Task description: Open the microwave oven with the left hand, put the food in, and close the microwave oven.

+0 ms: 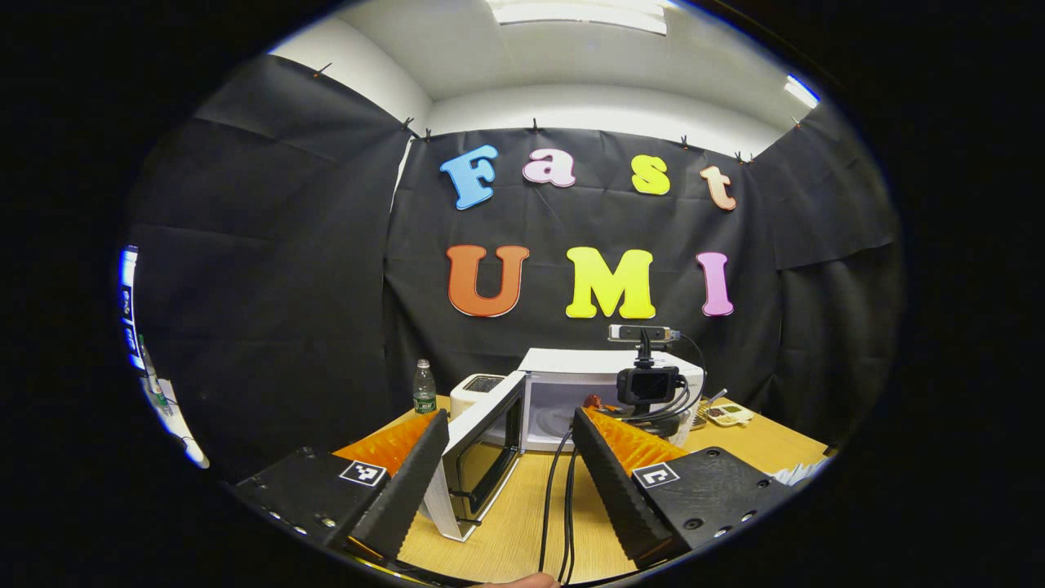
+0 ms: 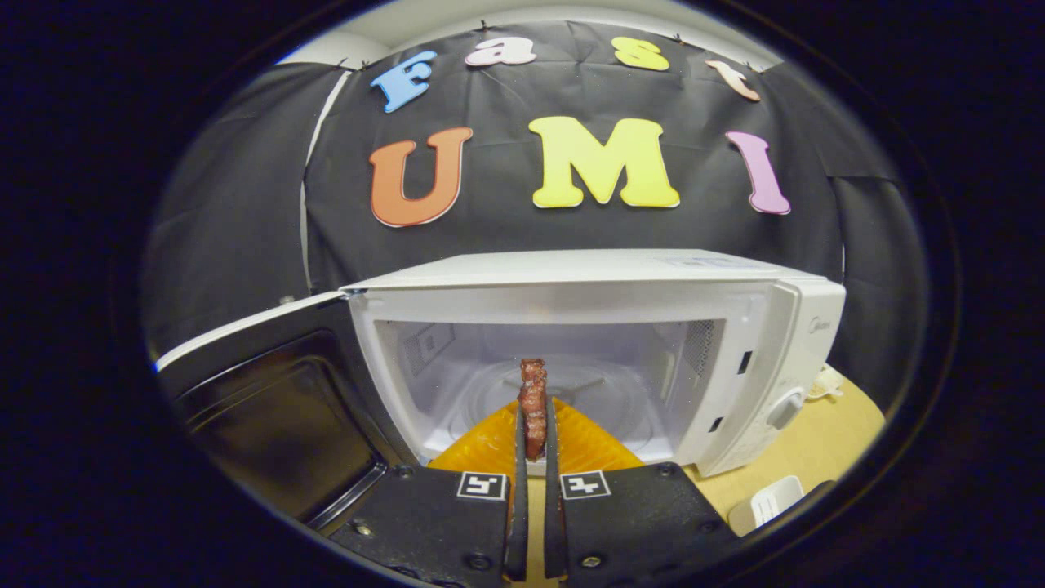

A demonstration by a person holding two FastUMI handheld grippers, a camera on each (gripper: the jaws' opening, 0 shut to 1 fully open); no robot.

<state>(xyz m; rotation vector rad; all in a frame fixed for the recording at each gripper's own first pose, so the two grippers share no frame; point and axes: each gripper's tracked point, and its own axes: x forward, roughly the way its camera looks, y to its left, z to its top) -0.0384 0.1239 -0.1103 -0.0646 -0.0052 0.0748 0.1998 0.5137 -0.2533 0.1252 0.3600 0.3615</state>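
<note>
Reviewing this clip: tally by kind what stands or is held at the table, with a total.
Microwave oven, door open: 1
Food piece, clamped in the right gripper: 1
Water bottle: 1
Toaster: 1
Camera on a stand: 1
Grippers, counting the open left gripper: 2
Total: 7

left claw [image 1: 510, 425]: fingers spread wide | right claw [image 2: 534, 420]: fingers nearly closed, level, pointing forward
</note>
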